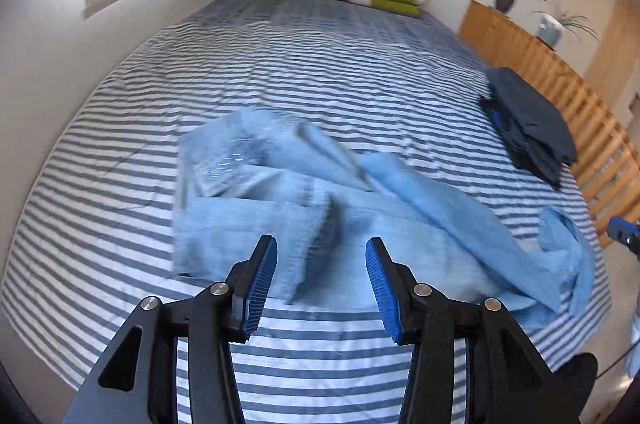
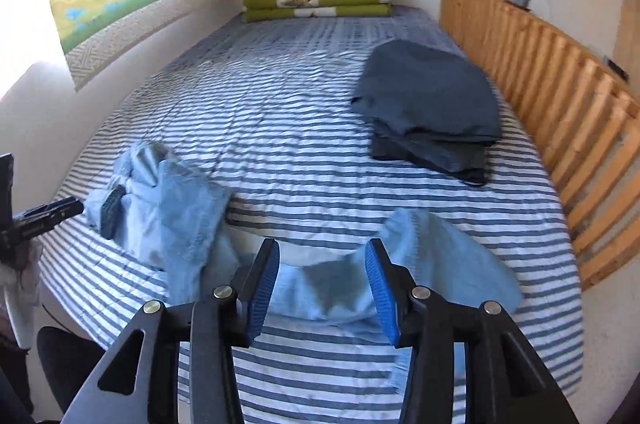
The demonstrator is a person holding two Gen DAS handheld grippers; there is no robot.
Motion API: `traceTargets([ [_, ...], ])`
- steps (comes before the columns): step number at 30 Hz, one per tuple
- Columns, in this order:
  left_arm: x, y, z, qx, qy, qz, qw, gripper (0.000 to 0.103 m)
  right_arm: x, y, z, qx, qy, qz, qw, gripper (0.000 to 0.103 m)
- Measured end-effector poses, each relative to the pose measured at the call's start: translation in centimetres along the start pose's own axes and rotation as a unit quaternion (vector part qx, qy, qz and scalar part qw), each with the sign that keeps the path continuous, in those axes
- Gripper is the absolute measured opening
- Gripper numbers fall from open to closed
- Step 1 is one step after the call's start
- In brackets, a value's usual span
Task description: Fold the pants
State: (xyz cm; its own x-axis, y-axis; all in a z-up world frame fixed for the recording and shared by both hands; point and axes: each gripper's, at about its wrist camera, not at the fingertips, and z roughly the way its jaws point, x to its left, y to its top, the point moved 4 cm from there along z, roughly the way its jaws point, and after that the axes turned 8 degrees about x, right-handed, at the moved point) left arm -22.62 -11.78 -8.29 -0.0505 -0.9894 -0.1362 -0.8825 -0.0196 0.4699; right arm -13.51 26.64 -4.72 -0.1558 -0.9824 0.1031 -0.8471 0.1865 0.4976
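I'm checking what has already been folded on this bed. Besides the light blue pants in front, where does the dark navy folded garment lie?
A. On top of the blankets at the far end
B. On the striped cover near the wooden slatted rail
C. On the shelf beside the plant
B: the dark navy folded garment rests on the striped cover, close beside the wooden slatted rail.
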Motion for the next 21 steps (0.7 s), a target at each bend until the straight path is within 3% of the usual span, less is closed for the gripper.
traceTargets([
  [2, 3.8, 0.6, 0.8, 0.01, 0.018, -0.025, 0.9995, 0.05, 3.9, 1.4, 3.8, 0.026, 0.018, -0.029, 0.999, 0.041],
  [6, 8.9, 1.3, 2.9, 0.039, 0.003, -0.071, 0.9967, 0.05, 10.6, 3.4, 11.6, 0.091, 0.068, -0.058, 0.992, 0.043],
  [9, 9.1, 1.8, 4.7, 0.053, -0.006, -0.075, 0.9958, 0.052, 13.6, 4.2, 16.5, 0.138, 0.088, -0.057, 0.985, 0.043],
  [12, 8.0, 2.3, 6.1, 0.056, -0.03, -0.071, 0.9955, 0.059, 14.8, 4.6, 19.5, 0.153, 0.062, -0.066, 0.984, 0.042],
  [13, 7.2, 2.3, 6.5, 0.055, -0.031, -0.063, 0.996, 0.059, 15.0, 4.6, 19.9, 0.153, 0.051, -0.069, 0.984, 0.033],
  [14, 6.3, 2.2, 6.5, 0.053, -0.027, -0.057, 0.9966, 0.059, 15.0, 4.5, 19.9, 0.154, 0.043, -0.071, 0.985, 0.01],
  [21, 5.1, 2.4, 6.7, 0.044, 0.001, -0.047, 0.9979, 0.059, 12.4, 2.8, 11.5, 0.095, 0.057, -0.082, 0.99, 0.005],
])
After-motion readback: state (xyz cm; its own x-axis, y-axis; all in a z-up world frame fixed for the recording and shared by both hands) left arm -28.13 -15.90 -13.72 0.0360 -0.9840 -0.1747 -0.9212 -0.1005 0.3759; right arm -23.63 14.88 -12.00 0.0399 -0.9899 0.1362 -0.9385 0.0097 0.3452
